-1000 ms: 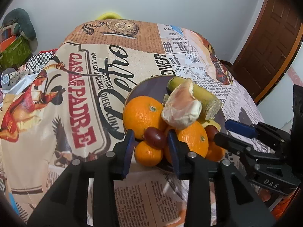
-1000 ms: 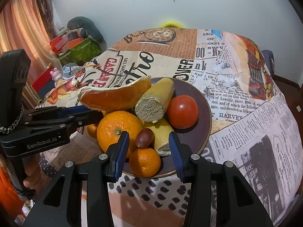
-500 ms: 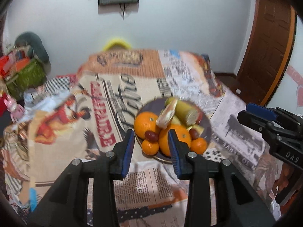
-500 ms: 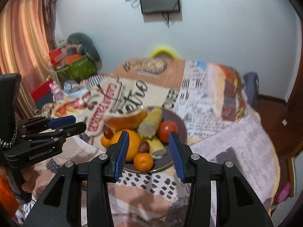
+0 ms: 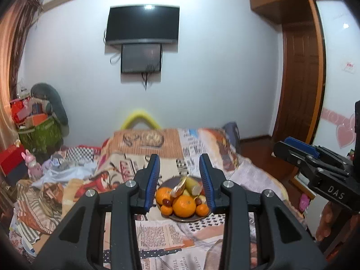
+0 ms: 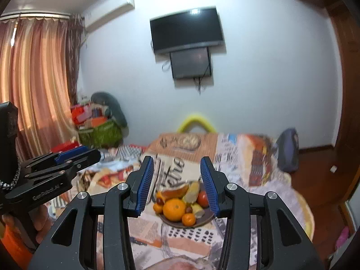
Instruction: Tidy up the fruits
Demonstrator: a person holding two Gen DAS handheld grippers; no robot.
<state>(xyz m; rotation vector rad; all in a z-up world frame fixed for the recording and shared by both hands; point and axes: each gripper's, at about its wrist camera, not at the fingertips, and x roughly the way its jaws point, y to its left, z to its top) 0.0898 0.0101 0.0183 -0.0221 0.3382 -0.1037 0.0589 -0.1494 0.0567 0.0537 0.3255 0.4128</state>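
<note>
A dark plate [image 5: 191, 219] of fruit sits on the newspaper-print tablecloth [image 5: 157, 236]; it also shows in the right wrist view [image 6: 202, 221]. It holds a large orange [image 5: 184, 205], small oranges, a banana [image 5: 193, 184], grapes, a peel piece and a tomato [image 6: 203, 198]. My left gripper [image 5: 179, 180] is open and empty, well back from the plate. My right gripper [image 6: 177, 182] is open and empty, also well back. Each gripper shows at the side of the other's view.
A wall-mounted TV [image 5: 142, 25] hangs on the far wall. Cluttered boxes and a green bag [image 5: 39, 135] stand at left. A wooden door [image 5: 299, 78] is at right, curtains [image 6: 38, 85] at left. A glass rim [image 6: 177, 263] shows at the bottom of the right wrist view.
Both grippers have pulled far back and up from the plate, still open and empty. The fruit now looks small and the whole room is in view.
</note>
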